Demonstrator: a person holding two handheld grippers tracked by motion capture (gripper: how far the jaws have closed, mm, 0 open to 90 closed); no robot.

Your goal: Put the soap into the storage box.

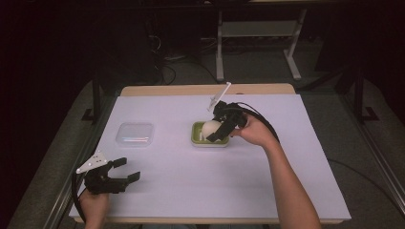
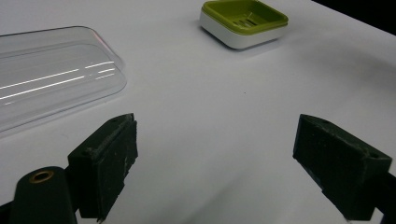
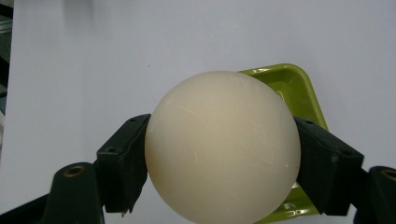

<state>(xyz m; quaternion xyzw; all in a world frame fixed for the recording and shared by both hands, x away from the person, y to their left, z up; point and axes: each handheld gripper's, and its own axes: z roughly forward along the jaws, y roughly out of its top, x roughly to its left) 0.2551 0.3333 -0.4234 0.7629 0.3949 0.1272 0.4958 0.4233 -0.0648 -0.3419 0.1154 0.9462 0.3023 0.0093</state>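
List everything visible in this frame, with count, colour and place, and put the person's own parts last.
Ball: 1, cream, held over the green dish.
Dish: 1, green inside with white sides, mid-table.
Clear lid: 1, transparent, left of the dish.
Table: 1, white cover, wooden edge at the far side.
Metal frame: 1, pale grey, on the floor beyond the table.
Right claw: 1, black, jaws clamped on either side of the ball.
Left claw: 1, black, jaws spread, near the table's front left.
Hands: 2, right hand by the dish, left hand at the front edge.
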